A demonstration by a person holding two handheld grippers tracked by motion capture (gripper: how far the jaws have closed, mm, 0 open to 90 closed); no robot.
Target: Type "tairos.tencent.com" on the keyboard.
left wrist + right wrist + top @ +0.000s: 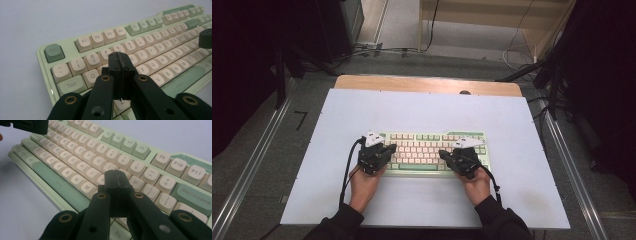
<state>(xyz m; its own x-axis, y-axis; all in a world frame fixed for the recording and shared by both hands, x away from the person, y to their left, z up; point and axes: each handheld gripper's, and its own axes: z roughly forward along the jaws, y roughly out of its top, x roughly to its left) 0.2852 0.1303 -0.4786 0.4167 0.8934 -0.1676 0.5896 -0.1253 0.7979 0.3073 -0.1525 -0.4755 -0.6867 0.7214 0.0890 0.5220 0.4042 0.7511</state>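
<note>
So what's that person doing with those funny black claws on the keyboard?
A person holds a gripper in each hand over a pale green keyboard lying on a white table. The left gripper has its jaws shut and hangs over the letter keys near the Tab end. The right gripper is shut too, over the keys towards the Backspace end. It looks like typing with closed tips.

Even, soft light falls on the white bench [422, 115] from above; the room's left and right edges sink into black. The high view is slightly grainy. In both gripper views the keyboard [150, 52] blurs toward its far end, and shadows beneath it stay faint.
</note>
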